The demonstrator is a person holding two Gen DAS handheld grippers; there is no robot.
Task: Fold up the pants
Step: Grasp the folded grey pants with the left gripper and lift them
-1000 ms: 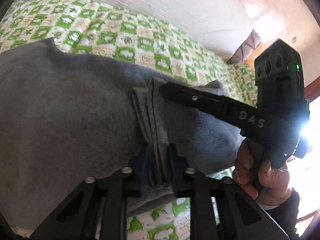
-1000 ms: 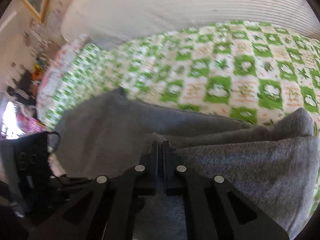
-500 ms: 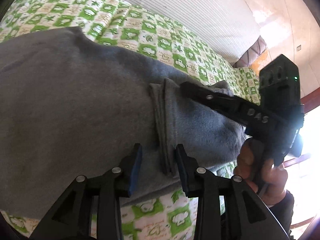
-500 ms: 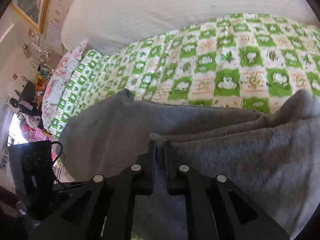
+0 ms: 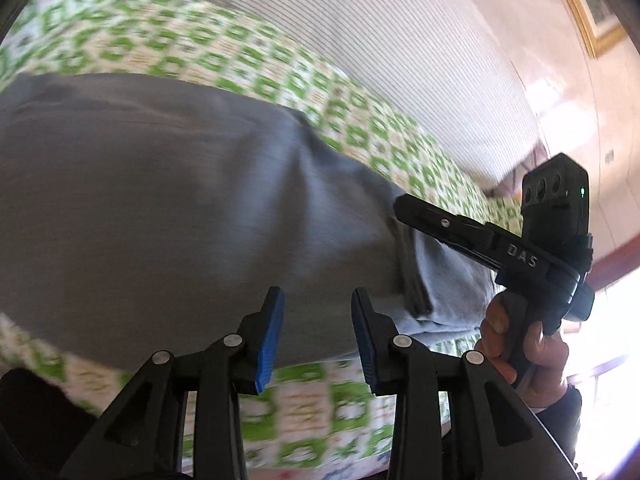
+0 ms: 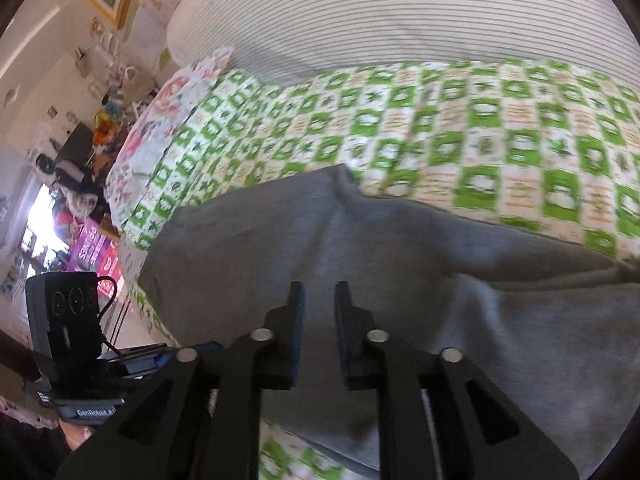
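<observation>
Grey pants (image 5: 160, 200) lie spread on a green-and-white checked bedsheet (image 5: 280, 60), with a folded edge of several layers (image 5: 416, 280) at the right. My left gripper (image 5: 317, 298) hovers over the near edge of the cloth, open, with nothing between its blue pads (image 5: 268, 344). In the right wrist view the pants (image 6: 280, 240) fill the middle. My right gripper (image 6: 320, 292) hangs just above them, its jaws opening and the gap empty. A hand (image 5: 532, 352) holds the right gripper's handle beside the folded edge.
A white striped bolster (image 6: 400, 20) runs along the far side of the bed. A floral pillow (image 6: 160, 128) lies at the left end, with cluttered shelves and a window beyond it. The bed's near edge (image 5: 312, 432) is just below my left gripper.
Both grippers have let go of the bunched fold and pulled back. The left opened first and slid left along the pants. The right has parted its jaws in the last half second.
</observation>
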